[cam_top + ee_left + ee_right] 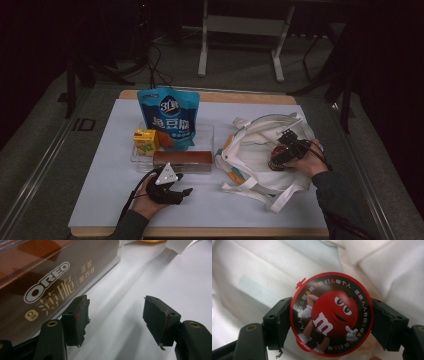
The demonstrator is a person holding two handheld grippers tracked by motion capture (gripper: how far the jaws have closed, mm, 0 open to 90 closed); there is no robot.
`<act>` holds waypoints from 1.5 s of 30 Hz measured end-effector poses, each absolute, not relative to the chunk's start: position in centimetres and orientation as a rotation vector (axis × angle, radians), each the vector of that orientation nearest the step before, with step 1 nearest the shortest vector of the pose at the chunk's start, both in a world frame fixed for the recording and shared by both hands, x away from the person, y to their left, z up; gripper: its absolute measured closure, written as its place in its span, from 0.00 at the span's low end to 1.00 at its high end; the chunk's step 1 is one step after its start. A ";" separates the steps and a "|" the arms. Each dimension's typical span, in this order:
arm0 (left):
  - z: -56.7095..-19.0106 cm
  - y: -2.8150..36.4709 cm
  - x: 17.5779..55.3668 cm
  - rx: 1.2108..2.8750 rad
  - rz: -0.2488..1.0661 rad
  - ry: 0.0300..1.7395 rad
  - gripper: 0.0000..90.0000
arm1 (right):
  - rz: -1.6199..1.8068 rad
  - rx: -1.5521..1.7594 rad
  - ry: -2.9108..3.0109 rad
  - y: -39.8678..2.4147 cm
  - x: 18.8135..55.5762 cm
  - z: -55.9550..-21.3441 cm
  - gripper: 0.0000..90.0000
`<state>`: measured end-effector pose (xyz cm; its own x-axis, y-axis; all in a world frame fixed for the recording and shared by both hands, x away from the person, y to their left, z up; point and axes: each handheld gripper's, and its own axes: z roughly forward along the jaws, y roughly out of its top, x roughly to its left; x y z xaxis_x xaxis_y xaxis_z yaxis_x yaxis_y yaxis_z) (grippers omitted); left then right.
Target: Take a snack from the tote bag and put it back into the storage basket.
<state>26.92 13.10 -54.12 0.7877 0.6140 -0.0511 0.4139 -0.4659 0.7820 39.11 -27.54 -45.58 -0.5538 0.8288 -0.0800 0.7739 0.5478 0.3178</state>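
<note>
While your right gripper (331, 322) hangs over the one white bag (260, 150), its jaws flank one red M&M's tub (331, 315), touching both sides. Your left gripper (117, 320) rests wide and empty beside one Oreo box (50, 282). One blue pouch (169, 116) and one yellow carton (145, 140) stand behind.

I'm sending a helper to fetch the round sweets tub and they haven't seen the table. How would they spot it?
Start at the white cloth bag on the table's right side. Over its open mouth, the right gripper clasps a round tub between its jaws. It alone is round, with a red rim and a red cartoon candy character on its lid.
</note>
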 end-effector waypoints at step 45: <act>-54.1 13.1 26.9 2.126 0.300 0.759 0.41 | 0.466 1.247 2.633 -25.1 37.5 -42.9 0.28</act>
<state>26.91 13.10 -54.12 0.7880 0.6136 -0.0508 0.4133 -0.4660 0.7823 37.47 -25.12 -42.94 -0.6276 0.7776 -0.0374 0.7174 0.5964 0.3600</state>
